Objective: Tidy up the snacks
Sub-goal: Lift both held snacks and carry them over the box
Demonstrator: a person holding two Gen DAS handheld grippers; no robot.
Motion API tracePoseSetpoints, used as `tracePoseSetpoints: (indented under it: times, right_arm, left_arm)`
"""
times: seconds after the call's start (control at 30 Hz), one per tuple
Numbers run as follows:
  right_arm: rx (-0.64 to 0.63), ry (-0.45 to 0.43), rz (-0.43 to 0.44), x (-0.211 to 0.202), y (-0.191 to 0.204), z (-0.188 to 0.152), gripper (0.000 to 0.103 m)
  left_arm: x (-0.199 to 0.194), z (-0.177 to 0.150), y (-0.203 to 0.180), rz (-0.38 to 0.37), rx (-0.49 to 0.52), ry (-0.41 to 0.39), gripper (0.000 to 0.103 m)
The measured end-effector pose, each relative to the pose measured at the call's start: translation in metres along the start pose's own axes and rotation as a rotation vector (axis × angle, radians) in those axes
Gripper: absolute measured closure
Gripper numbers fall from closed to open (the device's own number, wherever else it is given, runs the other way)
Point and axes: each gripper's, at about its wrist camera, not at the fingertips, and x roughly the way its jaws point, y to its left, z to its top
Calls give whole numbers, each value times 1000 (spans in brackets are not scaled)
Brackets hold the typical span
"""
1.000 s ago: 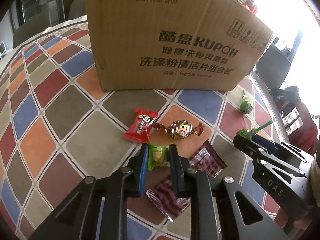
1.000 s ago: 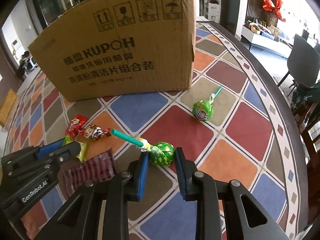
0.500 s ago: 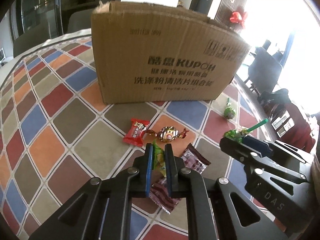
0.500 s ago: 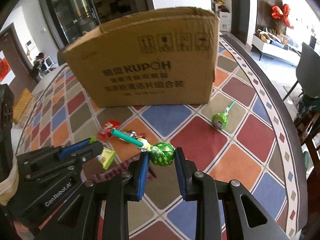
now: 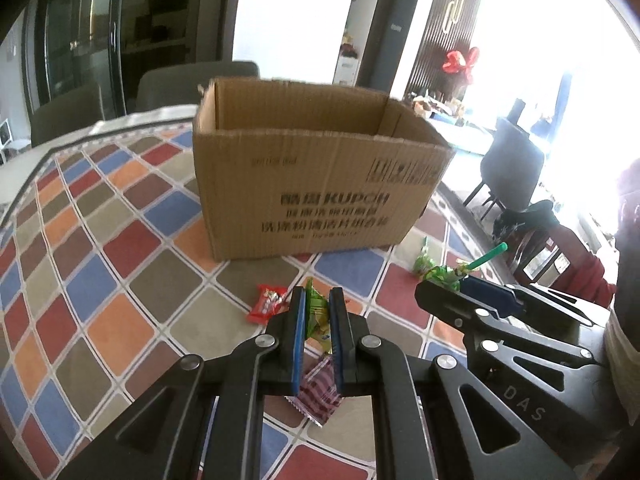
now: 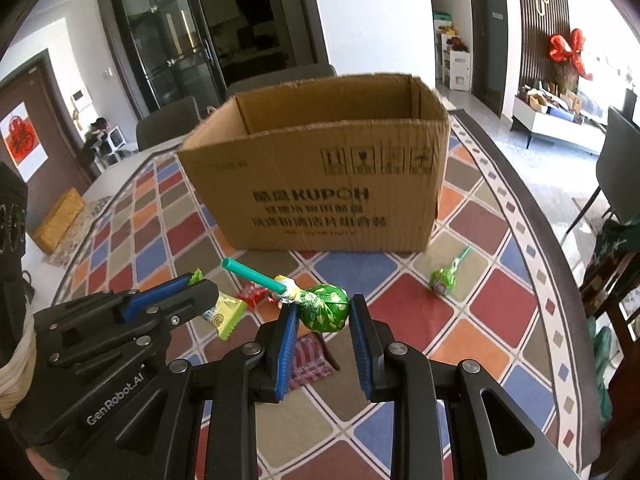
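My left gripper [image 5: 317,300] is shut on a green-yellow candy packet [image 5: 317,314], held above the table. In the right wrist view the same packet [image 6: 223,311] sticks out of the left gripper [image 6: 200,282]. My right gripper [image 6: 323,307] is shut on a green lollipop [image 6: 325,306] whose teal stick points up and left. From the left wrist view that lollipop [image 5: 444,273] shows at the right gripper's tip [image 5: 424,292]. An open cardboard box [image 5: 316,184] stands behind both grippers; I see its opening [image 6: 328,108] from above.
On the checkered tablecloth [image 5: 120,256] lie a red candy [image 5: 267,304], a dark red striped packet [image 5: 318,392] under my fingers, and a second green lollipop [image 6: 444,278] by the box's right corner. Chairs stand around the table. A person's sleeve shows at the right edge.
Both grippers have risen with their candies, so the box top and its opening came into view. The left jaws tightened on the green packet, lifting it off the table.
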Motion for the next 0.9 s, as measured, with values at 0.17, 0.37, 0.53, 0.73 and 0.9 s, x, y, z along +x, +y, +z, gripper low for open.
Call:
tracePoseSetpoints:
  times: [0.17, 0.37, 0.53, 0.73, 0.9]
  right_arm:
    - [-9, -31, 6, -9, 2, 7, 76]
    - [-19, -82, 9, -23, 5, 24, 76]
    - [-32, -130, 7, -31, 5, 47, 76]
    - [-38, -165, 5, -35, 4, 75, 76]
    - [-51, -185, 2, -35, 5, 103, 76]
  left_arm:
    - [-13, 9, -3, 1, 14, -41, 90]
    - [-29, 30, -5, 11, 39, -105, 90]
    - [-41, 54, -8, 10, 62, -166, 90]
    - [-49, 86, -5, 29, 77, -222, 90]
    - [-48, 110, -1, 43, 83, -247, 90]
